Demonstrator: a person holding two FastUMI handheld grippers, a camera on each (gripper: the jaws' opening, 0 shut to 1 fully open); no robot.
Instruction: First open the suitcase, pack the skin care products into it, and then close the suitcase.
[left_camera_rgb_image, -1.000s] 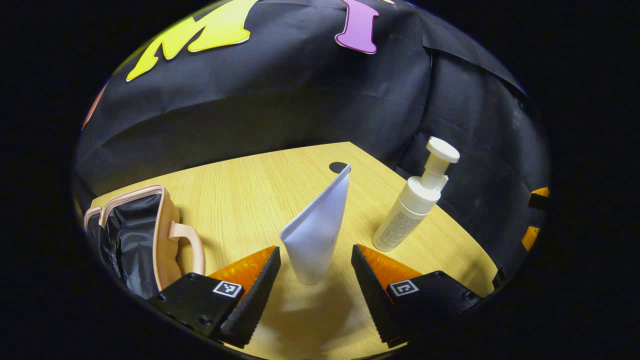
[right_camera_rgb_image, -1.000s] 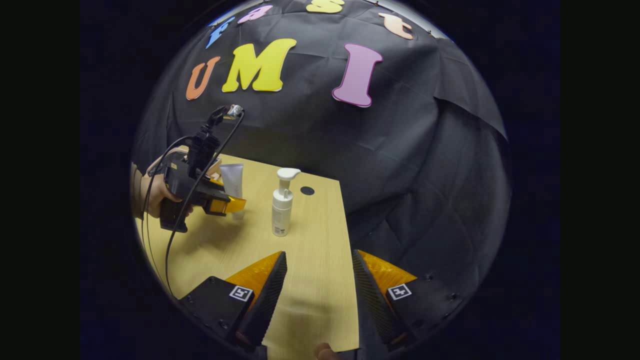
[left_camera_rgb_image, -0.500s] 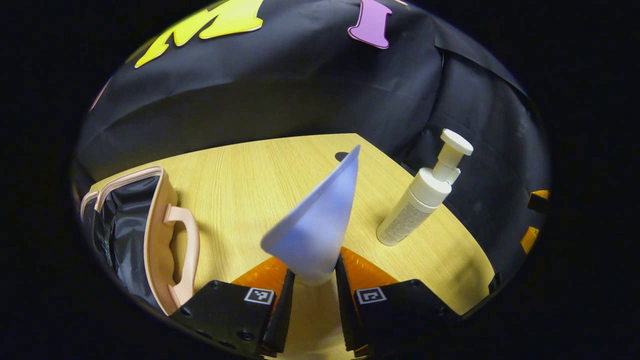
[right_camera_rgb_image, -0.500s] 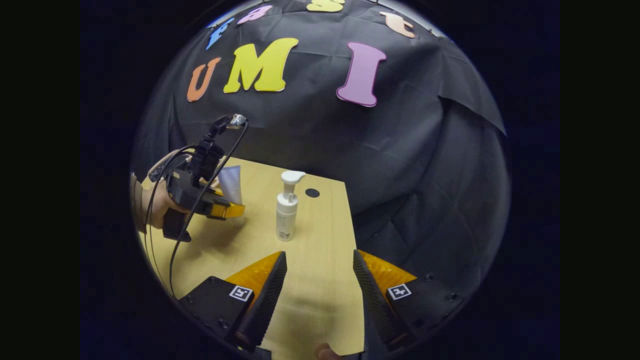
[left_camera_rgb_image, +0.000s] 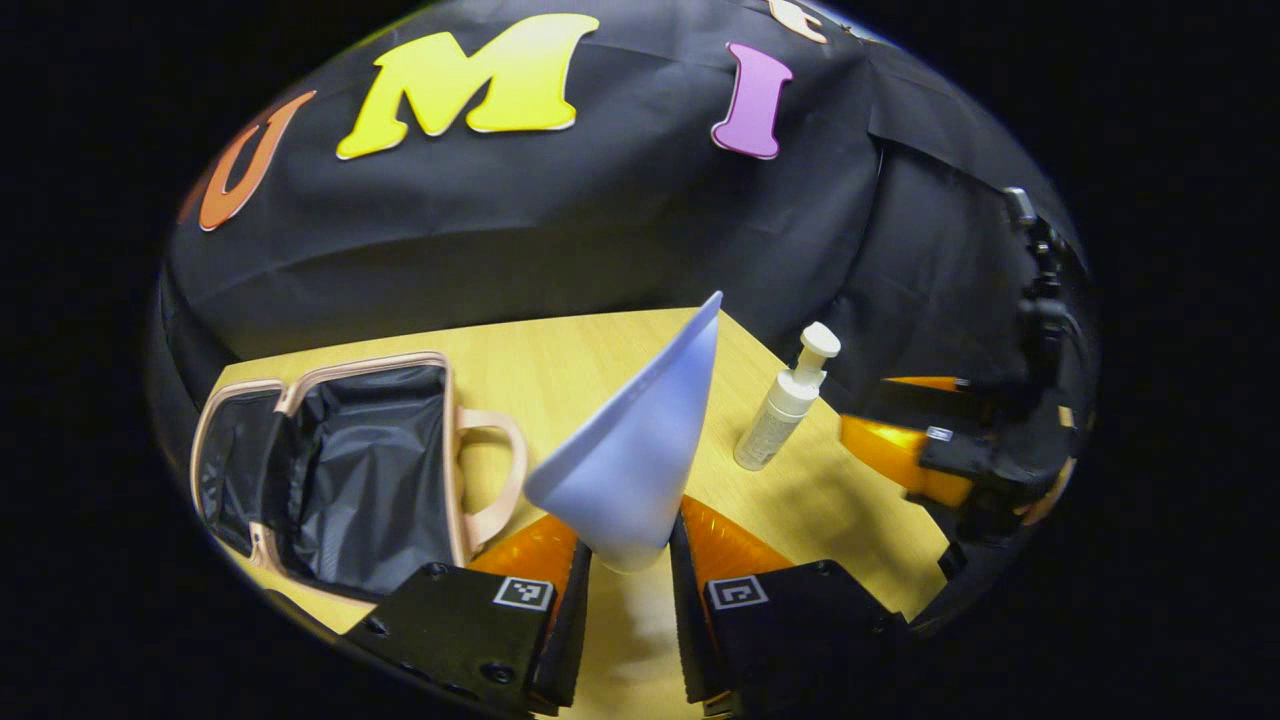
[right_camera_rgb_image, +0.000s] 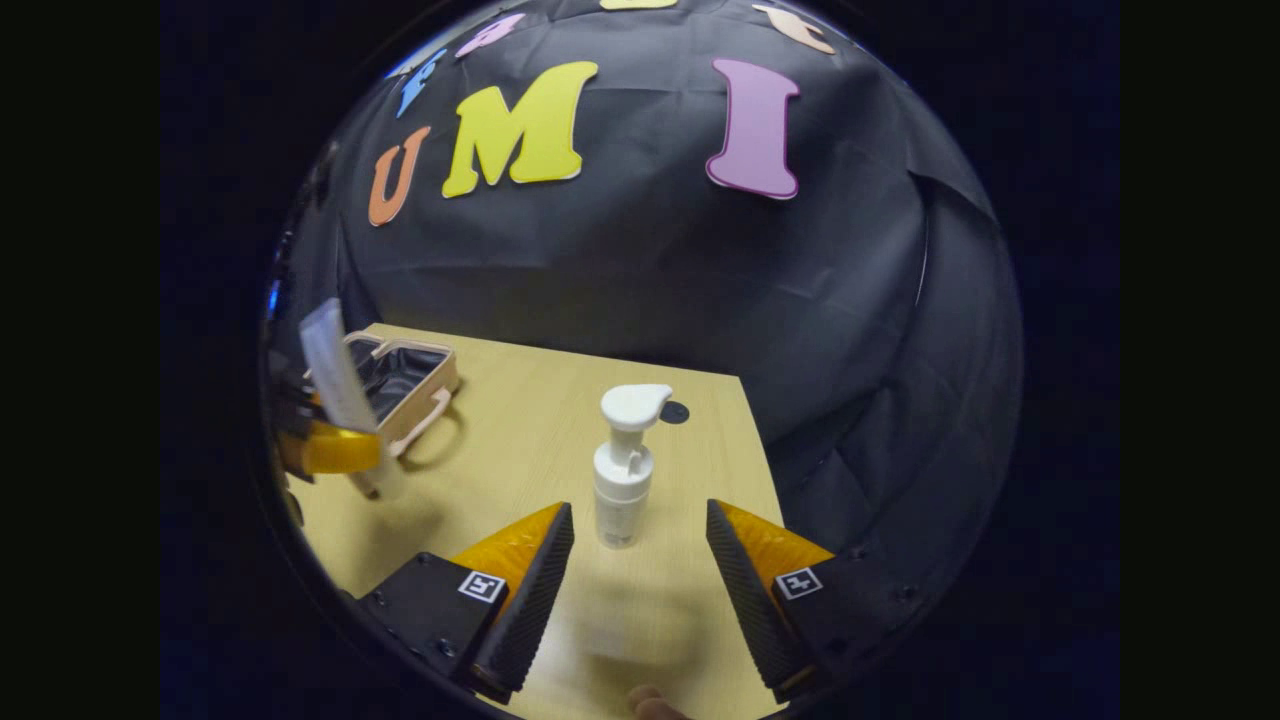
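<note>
My left gripper is shut on the cap end of a pale blue-white tube, lifted off the wooden table. The pink suitcase lies open at the left with its dark lining showing and its handle toward the tube. A white pump bottle stands upright on the table to the right. In the right gripper view the pump bottle stands just ahead of my open right gripper, between the lines of its fingers but apart from them. The tube and the suitcase appear at the far left.
The table's right edge runs close beside the pump bottle, with the black cloth wall behind. A small dark hole sits near the table's far corner. The right gripper shows at the right of the left gripper view.
My left gripper closed on the tube, lifted it and drew back toward the suitcase. My right gripper moved forward, so the pump bottle now stands just ahead of its open fingers.
</note>
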